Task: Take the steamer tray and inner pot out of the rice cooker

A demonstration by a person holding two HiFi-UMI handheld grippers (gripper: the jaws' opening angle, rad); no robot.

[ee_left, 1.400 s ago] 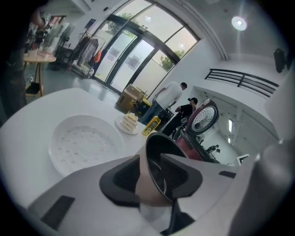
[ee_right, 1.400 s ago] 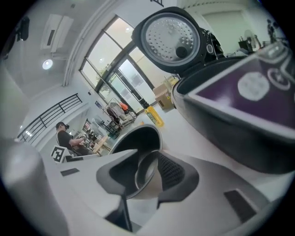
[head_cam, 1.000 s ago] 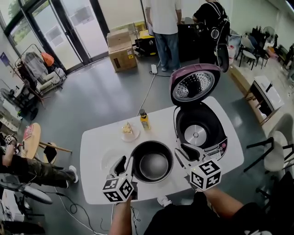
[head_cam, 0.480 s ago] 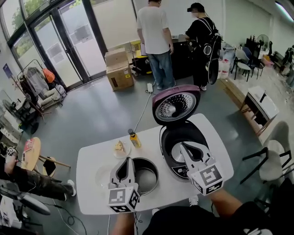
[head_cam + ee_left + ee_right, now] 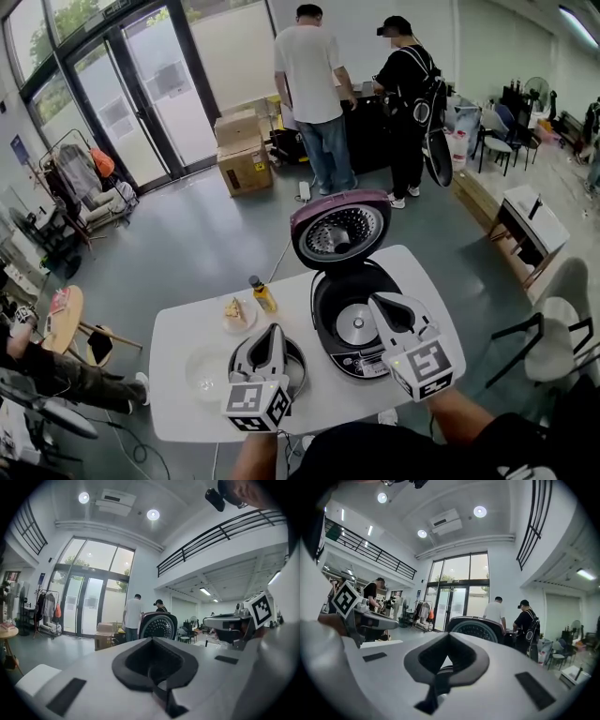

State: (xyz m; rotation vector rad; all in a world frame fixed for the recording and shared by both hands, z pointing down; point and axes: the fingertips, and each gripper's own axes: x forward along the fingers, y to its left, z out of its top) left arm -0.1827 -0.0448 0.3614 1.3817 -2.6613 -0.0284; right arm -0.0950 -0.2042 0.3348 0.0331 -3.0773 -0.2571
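Note:
The rice cooker point(image 5: 349, 323) stands open on the white table point(image 5: 178, 328), its purple lid point(image 5: 339, 231) upright and its well bare. The dark inner pot point(image 5: 298, 361) stands on the table left of the cooker, mostly hidden behind my left gripper point(image 5: 274, 331). A pale round tray point(image 5: 204, 368) lies left of the pot. My left gripper hovers above the pot, shut and holding nothing. Above the cooker's front, my right gripper point(image 5: 380, 302) is also shut and holding nothing. Both gripper views look level across the room past the lid point(image 5: 158, 626) point(image 5: 476, 630).
A small plate with food point(image 5: 235, 315) and a yellow bottle point(image 5: 262, 296) sit at the table's far side. Two people point(image 5: 314, 94) stand at a counter beyond. Cardboard boxes point(image 5: 242, 155) are near the glass doors, with chairs right of the table point(image 5: 553, 328).
Both grippers have risen off the inner pot's rim, and their jaws have gone from open to shut. The pot stays on the table. The head view has tilted up toward the room.

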